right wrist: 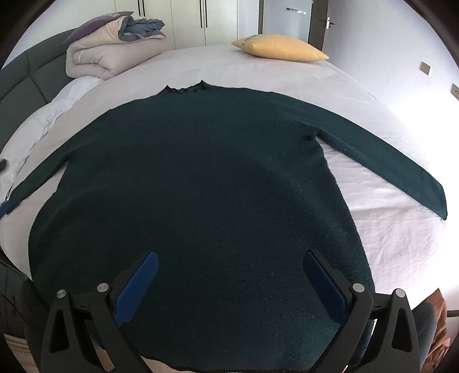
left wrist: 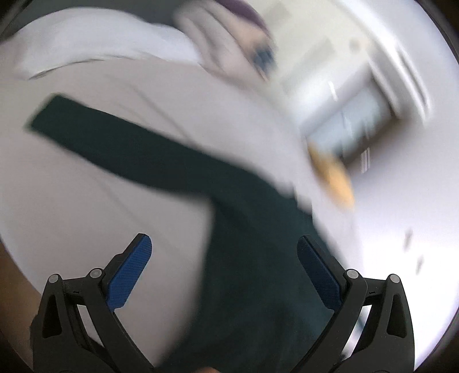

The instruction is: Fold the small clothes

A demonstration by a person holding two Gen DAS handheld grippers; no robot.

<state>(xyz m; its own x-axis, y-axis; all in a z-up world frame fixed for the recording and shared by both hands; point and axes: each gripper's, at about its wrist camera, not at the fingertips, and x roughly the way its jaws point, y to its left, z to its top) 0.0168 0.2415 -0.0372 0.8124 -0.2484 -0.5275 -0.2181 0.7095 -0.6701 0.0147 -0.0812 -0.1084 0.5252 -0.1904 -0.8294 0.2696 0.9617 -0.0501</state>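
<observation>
A dark green long-sleeved sweater (right wrist: 200, 178) lies flat on the white bed sheet (right wrist: 387, 223), collar at the far side, both sleeves spread out sideways. My right gripper (right wrist: 229, 261) is open and empty, hovering over the sweater's lower body near the hem. In the blurred left wrist view the sweater (left wrist: 252, 272) shows with one sleeve (left wrist: 100, 137) stretching to the upper left. My left gripper (left wrist: 223, 246) is open and empty above the sweater's side, near where that sleeve joins the body.
A yellow pillow (right wrist: 281, 47) lies at the far side of the bed. A folded beige duvet with blue cloth (right wrist: 114, 48) sits at the far left by the dark headboard (right wrist: 25, 77). Wardrobe doors (right wrist: 200, 17) stand behind.
</observation>
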